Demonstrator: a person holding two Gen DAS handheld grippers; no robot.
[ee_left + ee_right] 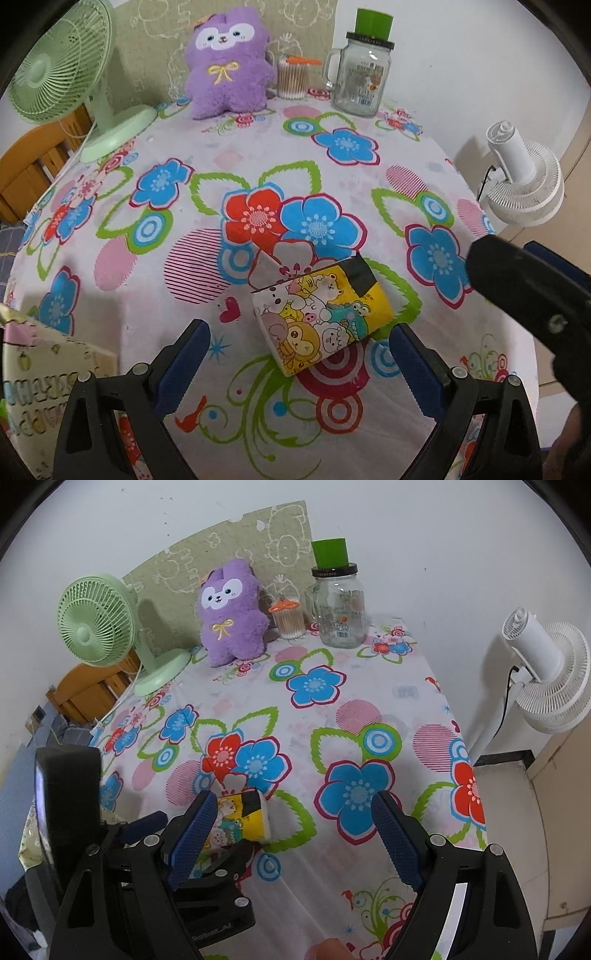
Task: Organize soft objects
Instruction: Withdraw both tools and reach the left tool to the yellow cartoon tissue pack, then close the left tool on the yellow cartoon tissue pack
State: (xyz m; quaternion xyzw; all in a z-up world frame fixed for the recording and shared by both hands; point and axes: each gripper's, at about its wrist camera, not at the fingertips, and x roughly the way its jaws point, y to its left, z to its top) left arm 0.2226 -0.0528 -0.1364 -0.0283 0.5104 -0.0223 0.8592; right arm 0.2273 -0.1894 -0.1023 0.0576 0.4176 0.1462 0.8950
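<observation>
barely begun, it seems: the tissue pack [321, 314] lies ungrasped on the counter [147, 295] between the released left tongs [299, 354], right tongs [295, 834] released too.

We can read almost nothing here. The glass jar [357, 79] carries a printed label with a barcode, but its lettering is too small to make out in either view. At the lower left of the left wrist view a pale box [51, 384] shows large outlined letters — upside down and cut off, so we cannot spell a word. The tissue pack [319, 317] bears only cartoon animals, no legible text.
</observation>
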